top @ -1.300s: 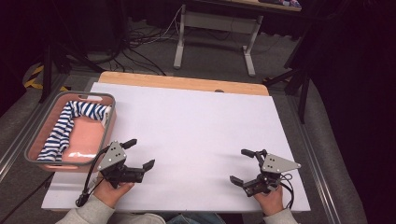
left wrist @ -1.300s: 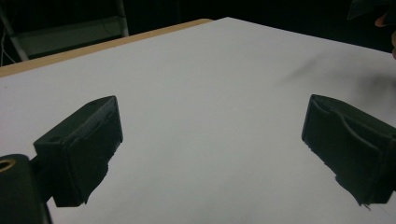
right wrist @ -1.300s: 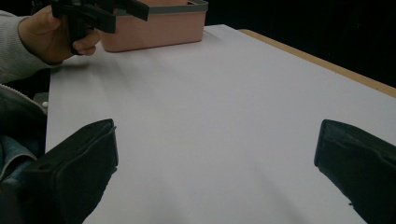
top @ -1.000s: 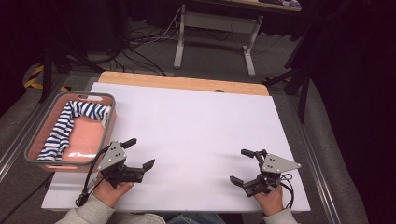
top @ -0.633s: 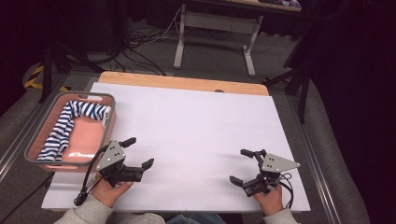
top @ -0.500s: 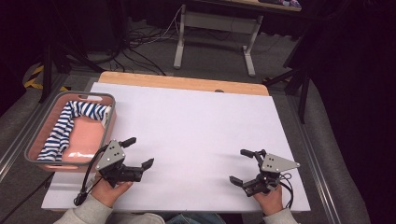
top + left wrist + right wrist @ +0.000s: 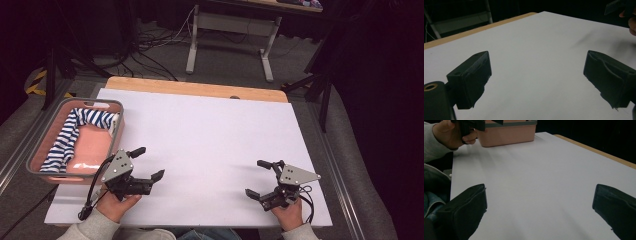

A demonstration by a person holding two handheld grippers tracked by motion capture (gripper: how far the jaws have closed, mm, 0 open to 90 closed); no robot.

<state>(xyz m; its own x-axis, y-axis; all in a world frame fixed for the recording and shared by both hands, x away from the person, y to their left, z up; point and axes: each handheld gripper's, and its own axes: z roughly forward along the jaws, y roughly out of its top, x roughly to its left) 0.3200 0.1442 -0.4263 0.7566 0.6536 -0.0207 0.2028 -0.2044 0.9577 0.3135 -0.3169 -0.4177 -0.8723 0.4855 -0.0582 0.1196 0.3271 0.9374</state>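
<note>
A pink basket (image 7: 44, 150) with a grey rim stands at the table's left edge and holds a blue-and-white striped cloth (image 7: 67, 135). Just right of the basket, near the front edge, my left gripper (image 7: 148, 163) stands open with nothing between its jaws. My right gripper (image 7: 258, 178) hovers open and empty at the front right of the white table top (image 7: 210, 135). In the left gripper view the open jaws frame bare white surface around my left gripper (image 7: 537, 75). The right gripper view has my right gripper (image 7: 539, 207) open, with the basket (image 7: 506, 132) and the other hand far off.
The white top has a wooden strip (image 7: 195, 89) along its far edge. Beyond the table stand a white metal frame (image 7: 230, 30), cables on the floor and dark stands at the right. A metal rail (image 7: 340, 170) runs beside the table's right edge.
</note>
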